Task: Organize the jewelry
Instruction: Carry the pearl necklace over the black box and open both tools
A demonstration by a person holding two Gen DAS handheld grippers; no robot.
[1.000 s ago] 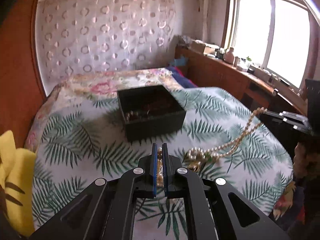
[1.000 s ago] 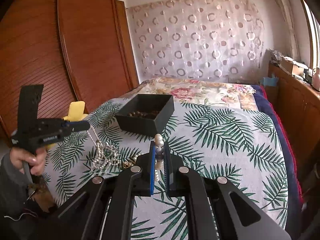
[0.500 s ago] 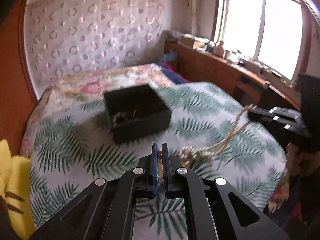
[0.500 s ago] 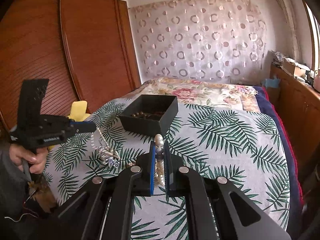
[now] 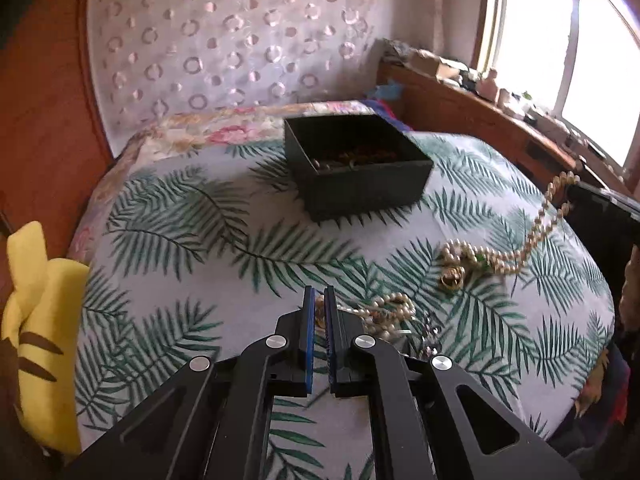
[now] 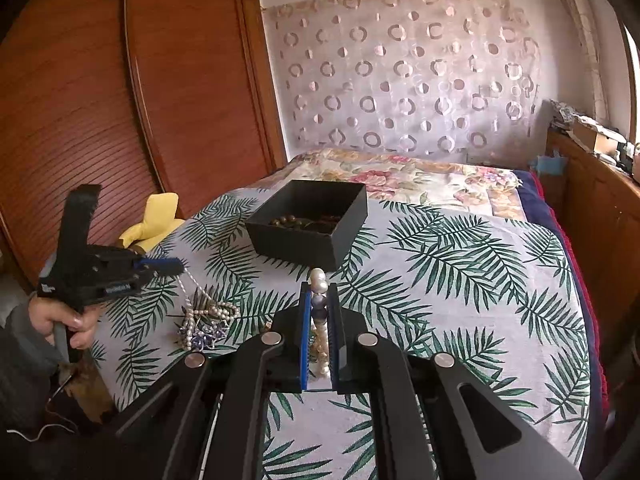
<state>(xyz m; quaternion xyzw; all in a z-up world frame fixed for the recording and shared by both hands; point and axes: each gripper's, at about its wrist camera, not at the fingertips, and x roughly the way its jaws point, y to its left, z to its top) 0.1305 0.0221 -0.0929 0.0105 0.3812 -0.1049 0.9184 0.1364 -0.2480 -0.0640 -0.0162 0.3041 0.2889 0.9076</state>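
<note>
A black open box [image 5: 356,168] with dark beads inside stands on the palm-print bedspread [image 5: 192,248]; it also shows in the right wrist view [image 6: 310,224]. My left gripper [image 5: 319,300] is shut on a pearl strand [image 5: 384,312] near the bed's front. My right gripper [image 6: 319,292] is shut on a pearl necklace [image 6: 319,278]; in the left wrist view that necklace [image 5: 536,236] runs up to the right gripper at the right edge. A tangle of pearls with a gold piece [image 5: 452,278] and a purple beaded piece [image 6: 204,338] lies between the grippers.
A yellow plush toy [image 5: 36,320] lies at the bed's left edge. A wooden wardrobe [image 6: 120,100] stands to the left. A wooden ledge [image 5: 500,120] with clutter runs under the window on the right. A floral blanket [image 6: 400,176] covers the far bed.
My left gripper has swung left and lower, so the box and the pearl tangle now sit further right in its view. The tangle hangs lower on the bedspread. The right gripper has barely moved.
</note>
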